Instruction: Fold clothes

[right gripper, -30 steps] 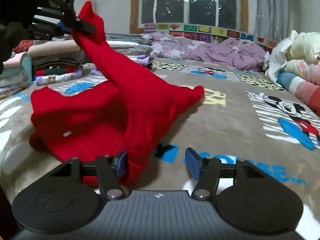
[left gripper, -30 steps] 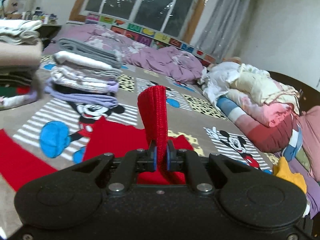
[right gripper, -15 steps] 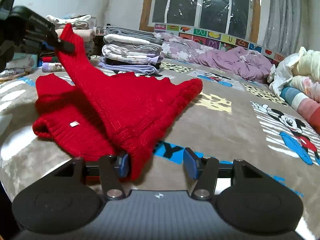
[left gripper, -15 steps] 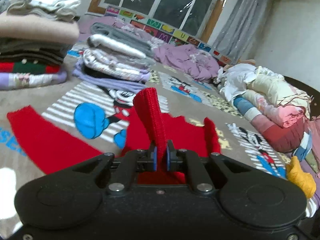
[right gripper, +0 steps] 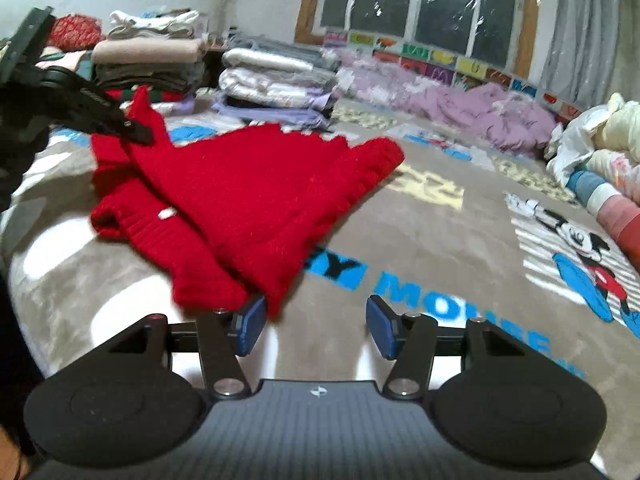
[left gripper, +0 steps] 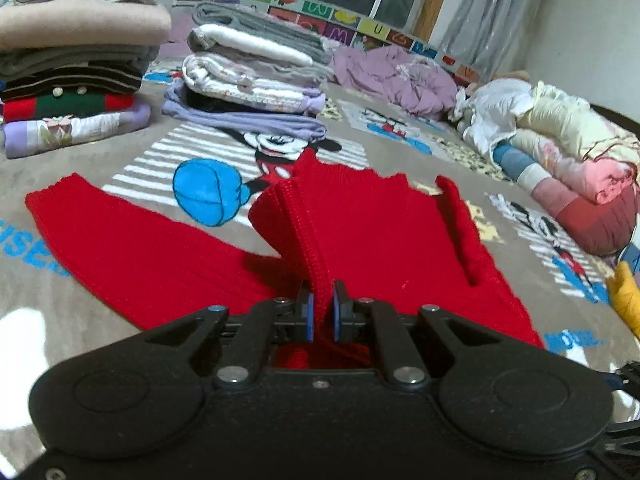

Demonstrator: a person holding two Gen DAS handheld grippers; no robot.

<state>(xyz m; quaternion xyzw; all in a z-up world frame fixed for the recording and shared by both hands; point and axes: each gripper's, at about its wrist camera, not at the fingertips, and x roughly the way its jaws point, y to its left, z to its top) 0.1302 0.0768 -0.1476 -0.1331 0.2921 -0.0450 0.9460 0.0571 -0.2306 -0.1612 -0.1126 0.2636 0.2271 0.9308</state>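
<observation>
Red sweater (left gripper: 380,232): soft, floppy, best held by edges.
Left gripper (left gripper: 321,312): edge is pinched.
Right gripper (right gripper: 316,322): jaws wide, nothing held.

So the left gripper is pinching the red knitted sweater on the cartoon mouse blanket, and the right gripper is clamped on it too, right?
Not quite. The left gripper is indeed shut on the red knitted sweater over the cartoon mouse blanket, but the right gripper is open. The right wrist view shows its blue pads wide apart, with the sweater's edge only beside the left pad.

Red knit sweater (right gripper: 248,192) lies partly folded on the blanket, one sleeve (left gripper: 120,240) outstretched.
</observation>
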